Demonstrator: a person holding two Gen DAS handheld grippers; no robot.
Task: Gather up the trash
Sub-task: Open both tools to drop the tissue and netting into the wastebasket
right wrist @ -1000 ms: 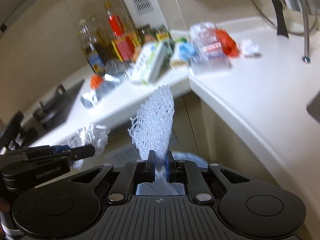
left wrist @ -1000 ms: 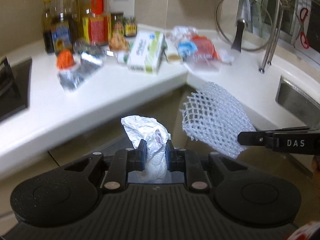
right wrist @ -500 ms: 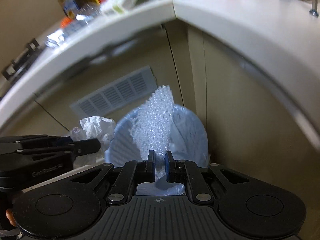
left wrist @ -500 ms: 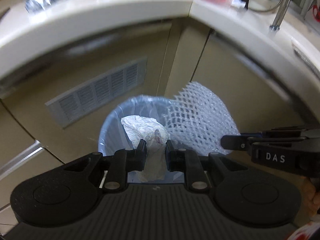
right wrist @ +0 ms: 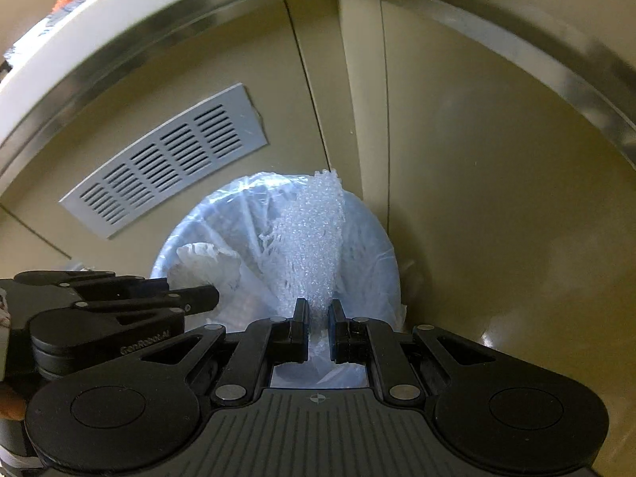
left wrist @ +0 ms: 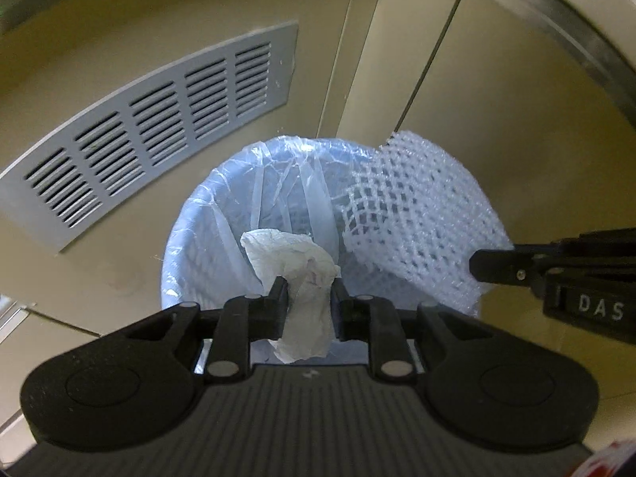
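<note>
My left gripper (left wrist: pixel 308 292) is shut on a crumpled white tissue (left wrist: pixel 296 256) and holds it over a round bin (left wrist: pixel 206 214) lined with a pale blue plastic bag. My right gripper (right wrist: pixel 318 312) is shut on a white foam net sleeve (right wrist: pixel 314 238), held over the same bin (right wrist: pixel 369 238). In the left wrist view the foam net (left wrist: pixel 413 214) hangs over the bin's right rim with the right gripper's fingers (left wrist: pixel 501 268) beside it. In the right wrist view the tissue (right wrist: pixel 206 264) and the left gripper (right wrist: pixel 190 298) are at the bin's left rim.
The bin stands on the floor in a corner of beige cabinet doors (left wrist: pixel 497 91). A grey vent grille (left wrist: pixel 151 127) is on the cabinet face to the left. The white counter edge (right wrist: pixel 79 28) with bottles is overhead at the upper left.
Both grippers have dropped from counter height down to just above the bin, still holding the tissue and the foam net. The counter has left the left wrist view.
</note>
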